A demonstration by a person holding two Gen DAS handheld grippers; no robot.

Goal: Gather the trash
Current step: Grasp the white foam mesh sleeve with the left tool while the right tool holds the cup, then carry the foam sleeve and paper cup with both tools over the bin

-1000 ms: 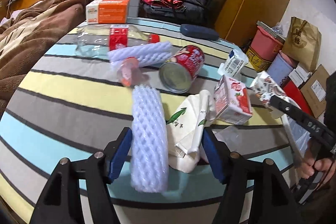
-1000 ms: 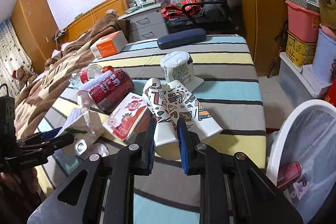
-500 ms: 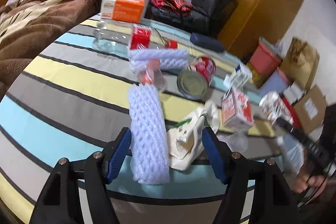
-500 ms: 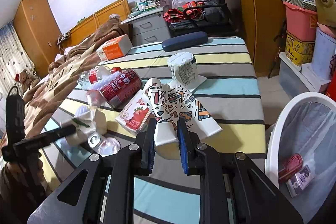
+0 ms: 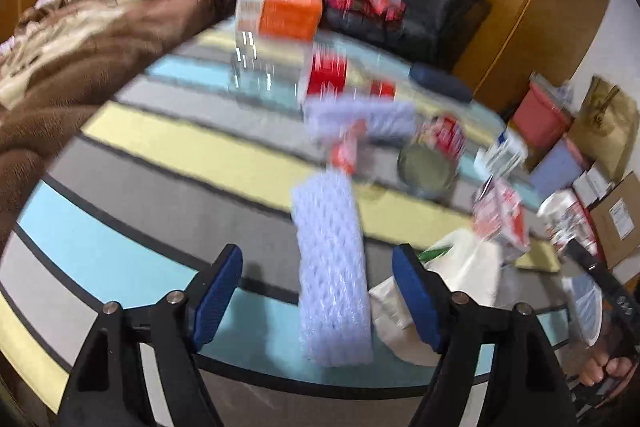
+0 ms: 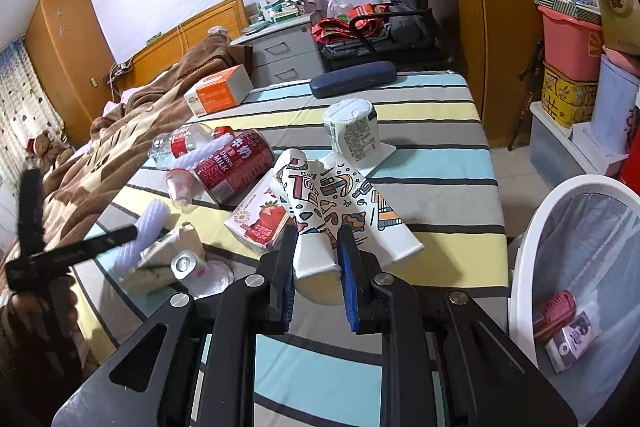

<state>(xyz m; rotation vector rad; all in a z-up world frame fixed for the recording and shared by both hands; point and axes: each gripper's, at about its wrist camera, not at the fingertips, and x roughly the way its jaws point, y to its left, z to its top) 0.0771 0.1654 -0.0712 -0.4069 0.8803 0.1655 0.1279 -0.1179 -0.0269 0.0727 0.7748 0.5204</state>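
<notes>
right claw [image 6: 316, 259] is clamped tight on the lower end of a crushed patterned paper cup [image 6: 324, 203], its blue pads pressing the cup from both sides above the striped bench [image 6: 432, 131]. a second flattened patterned cup [image 6: 380, 215] lies touching it on the right. just left of them sits a strawberry milk carton [image 6: 260, 219], and beyond that a red drink can [image 6: 232, 167] lies on its side, with a clear plastic bottle [image 6: 180, 143] with a red label behind it. a white yogurt tub [image 6: 354, 131] rests further back, and a dark blue case [image 6: 352, 79] and an orange box [image 6: 218, 95] lie near the far edge. off the bench's right side stands a white bin [image 6: 532, 227] lined with a clear bag, holding a red can [image 6: 554, 311] and a small purple carton [image 6: 572, 339].

left claw [image 5: 318, 295] stands open, its blue pads apart on either side of a white foam net sleeve [image 5: 332, 267] that lies lengthwise between them; neither pad touches it. the sleeve lies nearer the right pad, and a crumpled white paper bag [image 5: 468, 267] with a green leaf mark sits just beyond that pad. the left wrist view is blurred. a second foam sleeve [image 5: 360, 119] lies across the bench further back. in the right wrist view the left claw shows as a dark bar over the sleeve and bag, held by a hand [image 6: 44, 307] at the frame's left edge.
</notes>
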